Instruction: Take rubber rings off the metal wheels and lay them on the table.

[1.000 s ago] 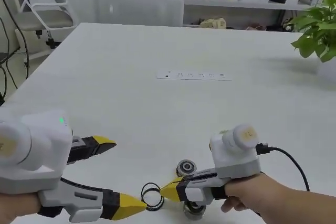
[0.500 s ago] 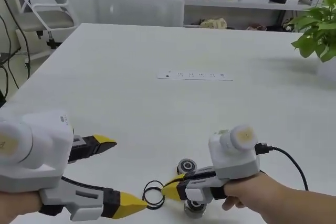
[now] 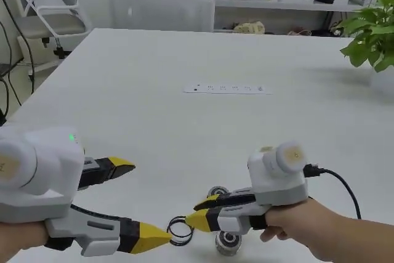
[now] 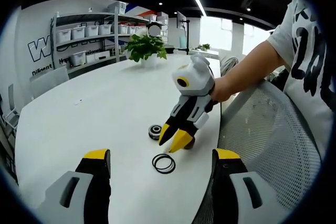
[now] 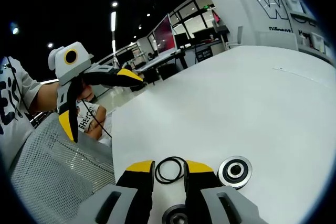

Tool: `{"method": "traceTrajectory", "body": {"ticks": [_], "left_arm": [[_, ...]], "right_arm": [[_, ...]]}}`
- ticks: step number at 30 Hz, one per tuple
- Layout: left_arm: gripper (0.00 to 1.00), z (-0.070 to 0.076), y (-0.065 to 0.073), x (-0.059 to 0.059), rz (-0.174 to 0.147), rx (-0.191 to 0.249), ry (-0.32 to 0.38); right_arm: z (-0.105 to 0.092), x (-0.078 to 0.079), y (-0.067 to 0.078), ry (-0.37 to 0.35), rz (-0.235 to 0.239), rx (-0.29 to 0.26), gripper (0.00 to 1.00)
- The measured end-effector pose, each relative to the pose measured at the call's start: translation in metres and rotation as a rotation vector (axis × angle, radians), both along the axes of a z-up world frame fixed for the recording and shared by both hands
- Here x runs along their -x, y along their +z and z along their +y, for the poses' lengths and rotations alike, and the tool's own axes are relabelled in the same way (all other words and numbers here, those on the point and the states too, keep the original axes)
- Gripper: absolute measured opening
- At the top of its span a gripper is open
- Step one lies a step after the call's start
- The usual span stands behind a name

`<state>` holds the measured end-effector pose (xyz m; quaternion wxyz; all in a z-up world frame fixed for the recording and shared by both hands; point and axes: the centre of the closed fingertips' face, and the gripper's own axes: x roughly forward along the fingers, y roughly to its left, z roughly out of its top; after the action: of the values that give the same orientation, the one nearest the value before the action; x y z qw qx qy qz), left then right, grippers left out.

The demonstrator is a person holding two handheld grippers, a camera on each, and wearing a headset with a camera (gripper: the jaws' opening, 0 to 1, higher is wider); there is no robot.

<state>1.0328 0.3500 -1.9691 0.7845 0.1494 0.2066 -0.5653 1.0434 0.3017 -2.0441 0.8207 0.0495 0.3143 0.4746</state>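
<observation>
Two thin black rubber rings point(image 3: 179, 228) point(image 4: 164, 163) point(image 5: 170, 170) lie overlapping on the white table point(image 3: 203, 127). My right gripper point(image 3: 201, 210) point(image 5: 169, 167) hovers just right of them, its yellow-tipped jaws slightly open with nothing between them. One metal wheel point(image 3: 217, 190) point(image 4: 155, 131) point(image 5: 234, 172) sits beyond the right gripper. A second wheel point(image 3: 228, 242) point(image 5: 176, 217) lies under it. My left gripper point(image 3: 135, 200) point(image 4: 161, 155) stands wide open and empty to the left of the rings.
A white power strip point(image 3: 226, 89) lies at mid-table. A potted plant point(image 3: 372, 35) stands at the far right edge. Chairs point(image 3: 172, 10) and shelves stand beyond the far edge. The right gripper's black cable point(image 3: 345, 189) trails to the right.
My right gripper has risen a little off the table and its jaws have parted slightly. The rings stay on the table. The left gripper has barely moved.
</observation>
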Motion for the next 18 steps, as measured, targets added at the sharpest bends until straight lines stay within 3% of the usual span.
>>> {"method": "traceTrajectory", "body": {"ticks": [18], "left_arm": [[0.76,-0.01,0.007,-0.003,0.005,0.011,-0.006]], "right_arm": [[-0.012,-0.007,0.029,-0.046,-0.043,-0.075,0.27]]}}
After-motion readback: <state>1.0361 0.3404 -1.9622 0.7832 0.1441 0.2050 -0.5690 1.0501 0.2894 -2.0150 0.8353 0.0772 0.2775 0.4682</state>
